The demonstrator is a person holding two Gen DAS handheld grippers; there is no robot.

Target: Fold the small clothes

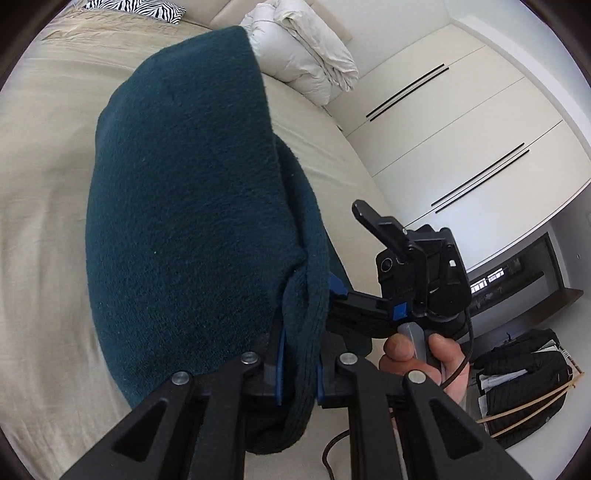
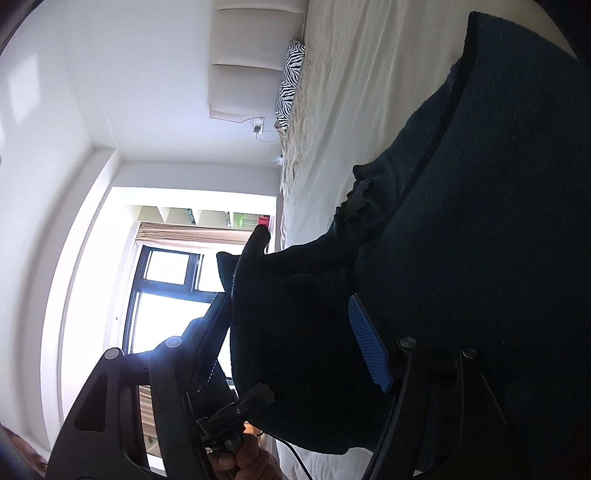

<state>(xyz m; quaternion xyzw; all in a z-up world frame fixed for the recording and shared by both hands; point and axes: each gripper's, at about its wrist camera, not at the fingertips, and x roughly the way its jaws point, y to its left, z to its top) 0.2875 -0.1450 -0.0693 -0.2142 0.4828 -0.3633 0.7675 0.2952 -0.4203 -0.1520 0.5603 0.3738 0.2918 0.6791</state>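
Beige, lightly creased bedding covers the bed (image 1: 44,155), and over it hangs a dark teal fleece garment (image 1: 184,206), fuzzy, thick and doubled over. The left gripper (image 1: 299,376) pinches the garment's bunched hem between blue ribbed pads. The right gripper (image 2: 295,343) clamps another fold of it. Beyond the garment lie a zebra-print pillow (image 1: 136,9) and a rolled white duvet (image 1: 306,59); past those stand white wardrobe doors (image 1: 461,122) with thin black handles. No writing is legible.

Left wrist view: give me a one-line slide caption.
Left gripper and right gripper both clamp the dark teal fleece garment, lifting it above the beige bed.
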